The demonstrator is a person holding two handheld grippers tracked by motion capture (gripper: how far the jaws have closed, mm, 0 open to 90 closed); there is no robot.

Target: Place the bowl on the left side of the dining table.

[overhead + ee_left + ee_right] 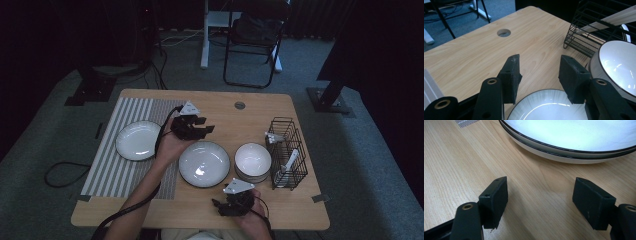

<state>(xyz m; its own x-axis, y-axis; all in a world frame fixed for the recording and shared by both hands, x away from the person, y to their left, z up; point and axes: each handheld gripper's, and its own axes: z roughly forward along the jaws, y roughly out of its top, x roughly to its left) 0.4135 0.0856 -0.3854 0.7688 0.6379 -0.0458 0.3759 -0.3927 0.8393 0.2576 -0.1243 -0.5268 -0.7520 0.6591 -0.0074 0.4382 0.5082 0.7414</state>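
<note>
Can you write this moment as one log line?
left gripper: open, above round white black-rimmed plate | right gripper: open, near the plate | nothing held

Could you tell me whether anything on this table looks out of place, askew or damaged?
Nothing stands out. The middle plates sit neatly stacked, the left plate lies flat on the striped mat, and the bowls and wire rack stand upright.

Dim room, grey carpet (350,145), folding chair (252,45)
</note>
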